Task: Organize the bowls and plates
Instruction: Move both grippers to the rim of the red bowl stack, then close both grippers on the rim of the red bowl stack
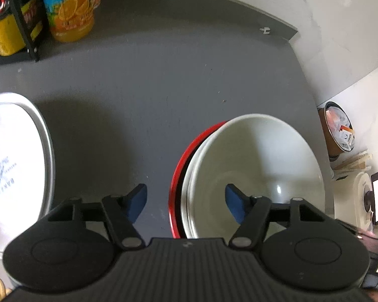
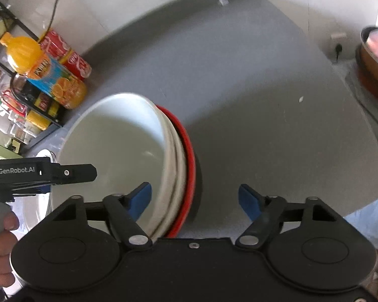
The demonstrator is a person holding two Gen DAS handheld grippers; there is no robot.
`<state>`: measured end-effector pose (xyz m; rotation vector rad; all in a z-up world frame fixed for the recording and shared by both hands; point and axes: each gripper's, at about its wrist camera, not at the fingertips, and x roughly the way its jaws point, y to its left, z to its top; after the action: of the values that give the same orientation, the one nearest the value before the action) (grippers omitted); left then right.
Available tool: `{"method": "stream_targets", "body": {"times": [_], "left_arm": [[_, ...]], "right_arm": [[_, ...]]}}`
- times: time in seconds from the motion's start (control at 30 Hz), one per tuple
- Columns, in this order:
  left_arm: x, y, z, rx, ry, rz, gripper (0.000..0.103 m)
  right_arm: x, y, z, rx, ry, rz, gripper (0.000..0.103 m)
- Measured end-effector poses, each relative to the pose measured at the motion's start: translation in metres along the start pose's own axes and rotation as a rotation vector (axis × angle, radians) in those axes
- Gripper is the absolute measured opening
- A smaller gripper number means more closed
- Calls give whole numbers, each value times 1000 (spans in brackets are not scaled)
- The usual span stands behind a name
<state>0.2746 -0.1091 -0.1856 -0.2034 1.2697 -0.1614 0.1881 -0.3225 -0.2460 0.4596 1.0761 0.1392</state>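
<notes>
wide open grey counter (image 1: 163, 80) past the stacked bowls (image 1: 254, 166). blocked far left by juice bottle (image 1: 68, 7) and rack (image 1: 25, 30), white plate (image 1: 15, 161) crowding near left.

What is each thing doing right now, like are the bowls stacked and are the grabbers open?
Left gripper: open, holding nothing, hanging over the bowl stack's rim.
Right gripper: open, holding nothing, beside the stack.
White bowl: upright, empty, nested on top of the stack.
Red bowl: upright, at the bottom of the stack.
White plate: lying flat on the grey counter, apart from the stack.
Orange juice bottle: upright, full.
</notes>
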Motion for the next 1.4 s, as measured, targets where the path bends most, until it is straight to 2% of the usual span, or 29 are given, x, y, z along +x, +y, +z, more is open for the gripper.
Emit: {"method": "stream_targets", "body": {"times": [0.03,0.1,0.17,0.2,0.27,0.57,0.9,1.2,1.4], "left_arm": [[3,2,0,-24,12,-5,59],[8,7,1,-86,39,-31,49],[13,13,1,-141,63,-57,37],[13,14,0,-146,61,-48,32],[14,13,0,-144,55,-33,27],[14,17,0,-171,69,-57,26],[-7,26,4,-146,21,-66,26],[-15,42,11,-176,10,-77,26],[-36,53,11,-182,-10,-89,26]], "right_arm": [[3,-2,-1,8,11,3,67],[6,-5,-2,23,19,48,50],[7,-5,-1,20,30,99,39],[6,-3,0,9,26,88,37],[6,0,0,-7,23,70,35],[0,2,2,-38,-7,55,31],[-8,26,9,-73,-55,61,29],[-5,37,9,-52,-48,67,29],[-12,51,12,-65,-53,76,29]]}}
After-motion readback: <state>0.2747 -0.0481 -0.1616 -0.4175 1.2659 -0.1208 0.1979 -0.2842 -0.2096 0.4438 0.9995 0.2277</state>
